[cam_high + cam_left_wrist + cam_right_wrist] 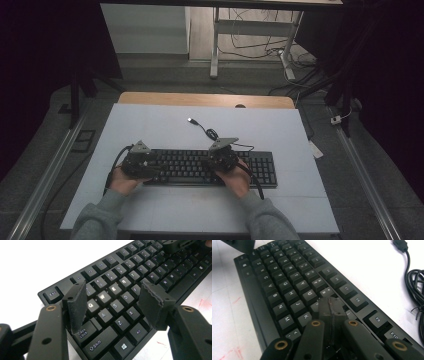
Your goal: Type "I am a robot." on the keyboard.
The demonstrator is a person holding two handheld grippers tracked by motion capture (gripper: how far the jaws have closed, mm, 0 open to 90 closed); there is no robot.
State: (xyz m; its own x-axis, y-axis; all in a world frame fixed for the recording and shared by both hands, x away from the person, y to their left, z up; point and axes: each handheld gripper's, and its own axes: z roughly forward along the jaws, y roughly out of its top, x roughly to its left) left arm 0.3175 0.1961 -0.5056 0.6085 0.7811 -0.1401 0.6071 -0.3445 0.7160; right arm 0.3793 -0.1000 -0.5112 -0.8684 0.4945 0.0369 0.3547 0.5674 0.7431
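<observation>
Right claw [331,305] closed, covering keyboard [287,290] keys (legends beneath hidden)

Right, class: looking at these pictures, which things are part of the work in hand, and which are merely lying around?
In use:
- black keyboard, under both grippers
- left gripper, jaws open over the letter keys
- right gripper, jaws shut above the keys

Lying about:
- keyboard's cable with its loose USB plug, unplugged on the table
- second table's legs and floor cables behind
</observation>
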